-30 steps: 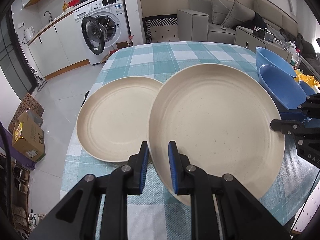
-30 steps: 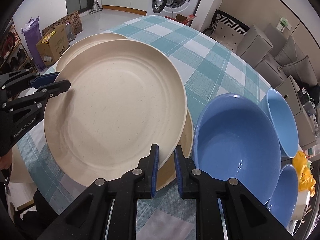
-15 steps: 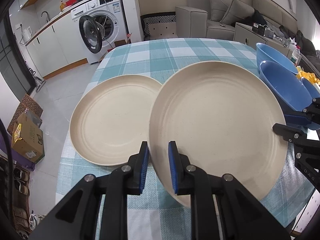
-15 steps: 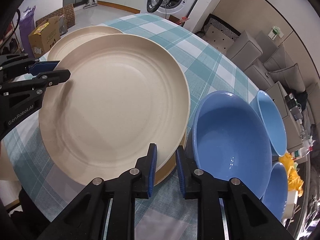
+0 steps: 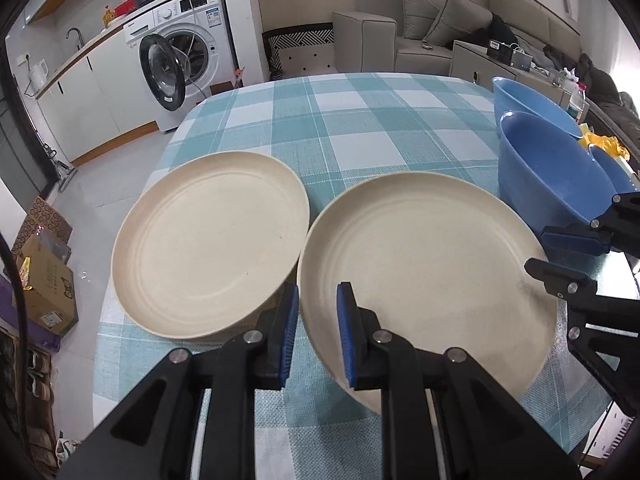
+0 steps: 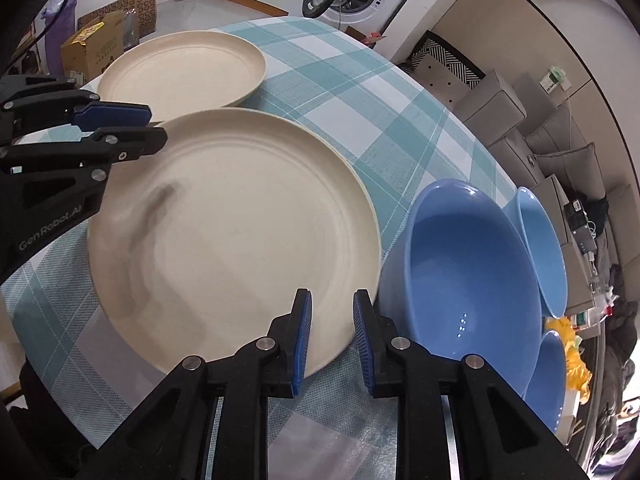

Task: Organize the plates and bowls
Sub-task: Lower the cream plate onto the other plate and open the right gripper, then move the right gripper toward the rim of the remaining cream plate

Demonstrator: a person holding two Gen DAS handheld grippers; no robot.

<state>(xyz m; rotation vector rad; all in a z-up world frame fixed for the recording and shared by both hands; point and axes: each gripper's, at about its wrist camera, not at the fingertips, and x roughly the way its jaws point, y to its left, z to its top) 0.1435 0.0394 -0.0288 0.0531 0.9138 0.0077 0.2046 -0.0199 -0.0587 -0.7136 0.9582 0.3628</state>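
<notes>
Near edge of the table (image 5: 352, 128), checked teal-and-white cloth: two hand-held grippers work one cream plate (image 5: 432, 276) from opposite sides. Left gripper (image 5: 316, 336) has its blue pads narrow, nipped on the plate's near-left rim; the plate sits tilted, that rim lifted off the cloth. Right gripper (image 6: 332, 336) is at the plate's other rim, next to the bowls; its jaws have just been opening & the rim stands between the pads w/ a gap showing, so no grip there now. In the left wrist view the right gripper's black fingers (image 5: 560, 276) reach in from the right edge, one above and one below the rim.

Just beside the held plate, toward the table's left edge, a second cream plate (image 5: 208, 240) lies flat on the cloth; the two rims are close, contact can't be told.

Along the right edge: a big blue bowl (image 6: 468, 276) close against the held plate, then two more blue bowls, one farther along the edge (image 6: 540, 248) & one nearer the corner (image 6: 548, 376).

Beyond the table: washing machine (image 5: 184, 52), door ajar, w/ white cabinets; grey sofa (image 5: 440, 28) at the far wall; cardboard boxes (image 5: 44, 280) on the floor to the left.
</notes>
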